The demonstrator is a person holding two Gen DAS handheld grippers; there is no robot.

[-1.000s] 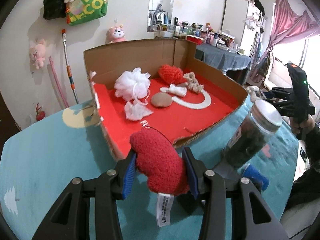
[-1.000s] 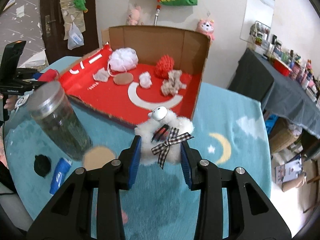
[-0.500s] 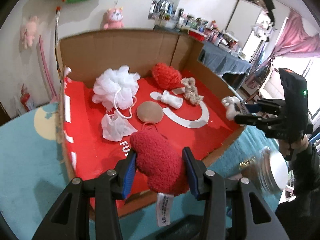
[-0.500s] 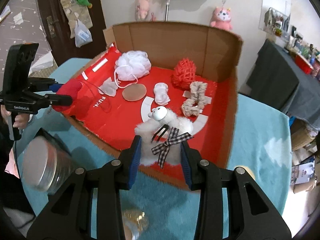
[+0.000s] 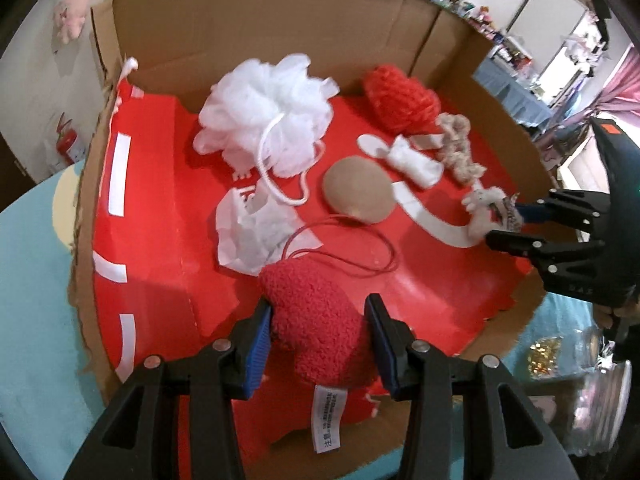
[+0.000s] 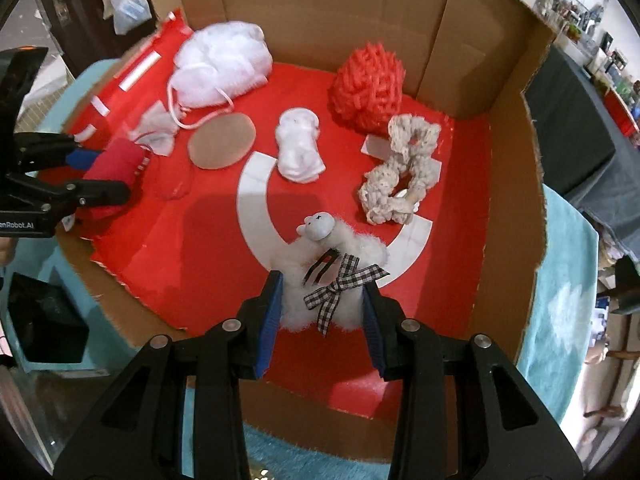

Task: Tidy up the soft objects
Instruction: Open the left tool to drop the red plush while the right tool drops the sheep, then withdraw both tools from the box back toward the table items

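A fuzzy red plush heart (image 5: 320, 320), white care tag dangling, sits pinched between blue pads above the near edge of a red-lined cardboard box (image 5: 280, 12). A fluffy white sheep toy (image 6: 332, 276) with a checked bow is likewise clamped over the box's white ring marking.

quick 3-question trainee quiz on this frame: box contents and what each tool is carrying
1. True or false: the left tool carries the white bath pouf.
2. What does the right tool carry? A) beige scrunchie B) fluffy white sheep toy with a checked bow C) tan round pad
3. Fill in: the knitted red ball lies against the box's ___ wall, beside the beige scrunchie.

Key:
1. False. It grips the red plush heart; the pouf lies in the cardboard box.
2. B, the sheep toy, above the box floor.
3. Back.
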